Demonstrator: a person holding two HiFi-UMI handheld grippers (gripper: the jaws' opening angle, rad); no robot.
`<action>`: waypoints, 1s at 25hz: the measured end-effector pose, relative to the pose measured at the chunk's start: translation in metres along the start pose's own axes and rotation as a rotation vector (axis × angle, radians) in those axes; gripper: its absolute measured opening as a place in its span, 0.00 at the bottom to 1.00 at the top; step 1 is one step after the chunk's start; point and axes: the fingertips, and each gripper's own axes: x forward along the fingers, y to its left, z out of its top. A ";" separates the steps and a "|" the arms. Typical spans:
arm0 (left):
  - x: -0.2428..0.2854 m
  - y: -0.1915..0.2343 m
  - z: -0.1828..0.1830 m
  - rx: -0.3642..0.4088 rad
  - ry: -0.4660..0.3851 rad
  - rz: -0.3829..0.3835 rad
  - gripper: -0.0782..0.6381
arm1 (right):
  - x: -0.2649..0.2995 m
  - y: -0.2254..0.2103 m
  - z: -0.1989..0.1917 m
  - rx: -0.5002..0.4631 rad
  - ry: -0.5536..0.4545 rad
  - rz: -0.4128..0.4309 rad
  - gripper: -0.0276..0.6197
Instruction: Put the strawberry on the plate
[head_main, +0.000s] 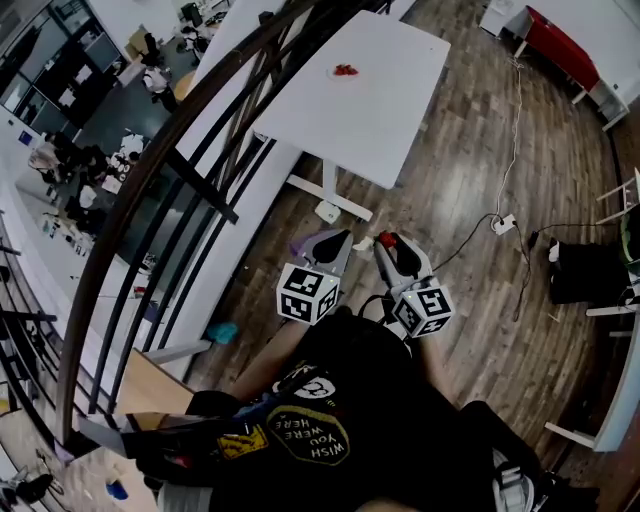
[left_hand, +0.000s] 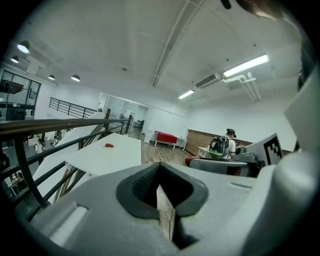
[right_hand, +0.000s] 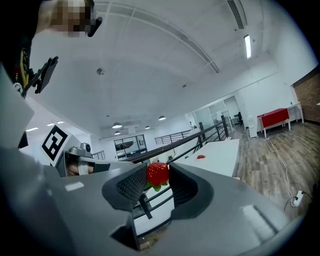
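Strawberry pinched between the right tongs; left tongs pressed together, empty.

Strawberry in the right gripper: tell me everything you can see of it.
The strawberry is bright red with green leaves at its lower end, and looks whole. The right gripper pinches it between its dark ribbed jaws, near the tips; nothing else touches it. It is held in the air, short of the white table.

red strawberry, white table, brown wood-plank floor, black-and-white marker cube
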 end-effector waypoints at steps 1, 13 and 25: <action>0.002 -0.001 -0.001 0.002 0.003 -0.002 0.11 | 0.000 -0.002 0.000 0.001 0.000 0.001 0.26; 0.021 0.003 0.003 0.012 0.022 0.057 0.11 | -0.003 -0.018 0.003 0.020 -0.013 0.066 0.26; 0.047 0.013 -0.012 -0.002 0.077 0.020 0.11 | 0.025 -0.034 -0.006 0.054 0.029 0.118 0.26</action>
